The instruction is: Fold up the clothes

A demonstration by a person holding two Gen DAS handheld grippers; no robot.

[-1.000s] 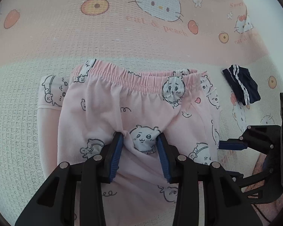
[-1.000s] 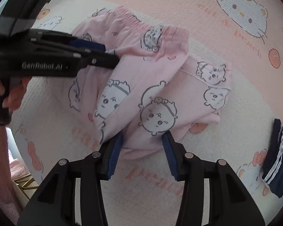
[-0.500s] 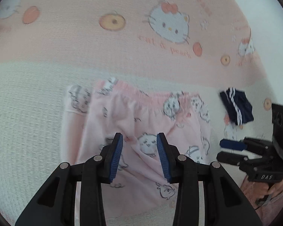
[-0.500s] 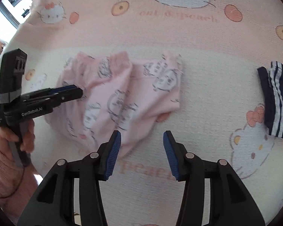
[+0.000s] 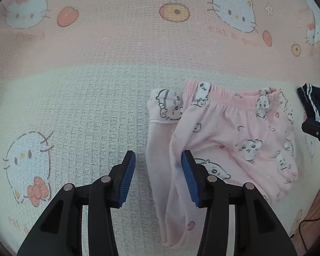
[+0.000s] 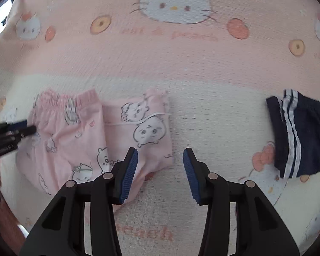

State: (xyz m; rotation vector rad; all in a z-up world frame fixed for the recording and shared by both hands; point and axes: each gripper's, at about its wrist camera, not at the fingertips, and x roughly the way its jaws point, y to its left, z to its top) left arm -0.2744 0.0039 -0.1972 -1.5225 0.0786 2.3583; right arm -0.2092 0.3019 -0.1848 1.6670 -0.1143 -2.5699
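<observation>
Folded pink cartoon-print trousers [image 5: 234, 140] lie on the Hello Kitty blanket [image 5: 96, 64]; they also show in the right wrist view [image 6: 91, 140]. My left gripper [image 5: 159, 178] is open and empty at the trousers' left edge. My right gripper [image 6: 160, 170] is open and empty at the trousers' right edge, over the blanket. The left gripper's tip [image 6: 23, 130] shows at the far left of the right wrist view, beside the waistband. The right gripper's tip [image 5: 315, 128] shows at the right edge of the left wrist view.
A folded navy garment with white stripes [image 6: 298, 132] lies to the right of the trousers, also seen in the left wrist view [image 5: 313, 104]. A black cable [image 5: 309, 226] lies at the lower right. Bare blanket stretches left of the trousers.
Both grippers have pulled back from the trousers and moved outward: the left to the left edge, the right to the right edge. The trousers lie folded and released.
</observation>
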